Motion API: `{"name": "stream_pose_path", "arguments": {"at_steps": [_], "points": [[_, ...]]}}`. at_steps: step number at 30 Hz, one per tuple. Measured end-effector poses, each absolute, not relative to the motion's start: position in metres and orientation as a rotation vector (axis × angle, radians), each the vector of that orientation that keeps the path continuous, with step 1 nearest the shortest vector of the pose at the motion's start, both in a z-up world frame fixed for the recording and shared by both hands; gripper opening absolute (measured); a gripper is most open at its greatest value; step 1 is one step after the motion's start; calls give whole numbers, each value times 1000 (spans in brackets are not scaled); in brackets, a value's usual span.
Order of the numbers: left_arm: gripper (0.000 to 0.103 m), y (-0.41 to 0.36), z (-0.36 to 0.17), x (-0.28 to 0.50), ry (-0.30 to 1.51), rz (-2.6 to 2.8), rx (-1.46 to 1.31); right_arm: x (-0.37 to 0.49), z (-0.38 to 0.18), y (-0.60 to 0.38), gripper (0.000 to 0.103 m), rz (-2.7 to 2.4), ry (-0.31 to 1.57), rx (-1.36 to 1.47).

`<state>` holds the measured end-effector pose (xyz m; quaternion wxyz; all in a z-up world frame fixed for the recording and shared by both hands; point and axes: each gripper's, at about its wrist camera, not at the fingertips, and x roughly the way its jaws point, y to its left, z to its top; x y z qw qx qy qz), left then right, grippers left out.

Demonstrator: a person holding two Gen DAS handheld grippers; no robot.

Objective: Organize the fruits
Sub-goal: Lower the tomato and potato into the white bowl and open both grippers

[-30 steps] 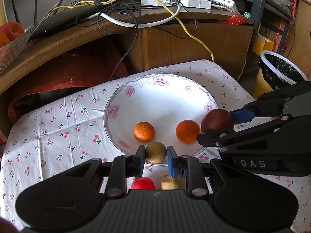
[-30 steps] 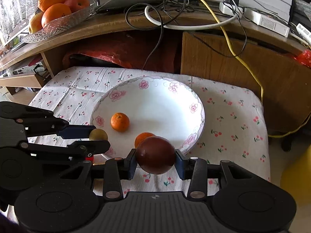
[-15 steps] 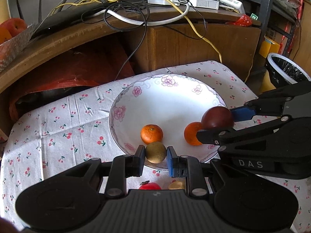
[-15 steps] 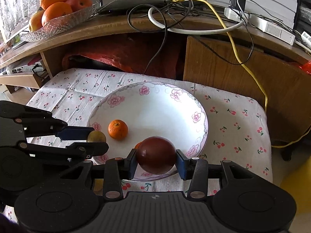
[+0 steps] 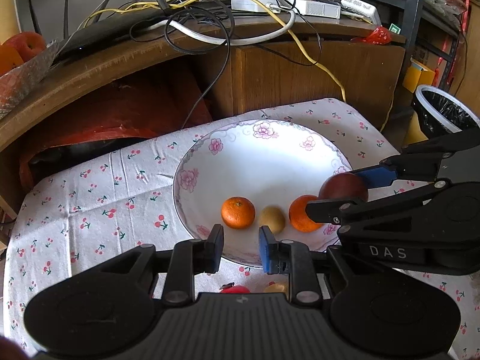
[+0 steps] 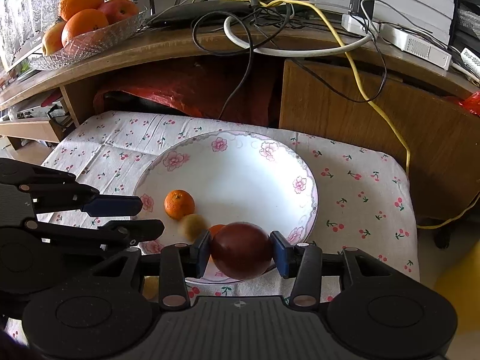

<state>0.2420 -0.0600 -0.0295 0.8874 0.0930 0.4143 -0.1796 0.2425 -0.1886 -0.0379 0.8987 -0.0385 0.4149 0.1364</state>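
The left gripper [image 5: 241,247] stands open and empty at the near rim of the plate [image 5: 258,162], a kiwi [image 5: 271,219] just beyond it between two oranges [image 5: 238,212]. The right gripper [image 6: 241,252] clamps a dark red fruit [image 6: 241,250] above the plate's near right edge. Its body reads "DAS".

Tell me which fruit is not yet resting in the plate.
The dark red fruit: it is clamped in the right gripper above the plate's near rim, while both oranges and the yellowish fruit lie inside.
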Motion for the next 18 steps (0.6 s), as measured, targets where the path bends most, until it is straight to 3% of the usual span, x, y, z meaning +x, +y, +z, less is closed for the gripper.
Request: {"name": "stream_pose_path", "arguments": {"at_steps": [18], "points": [[39, -63, -15, 231, 819, -397, 213, 241, -18, -210, 41, 226, 780, 22]]}}
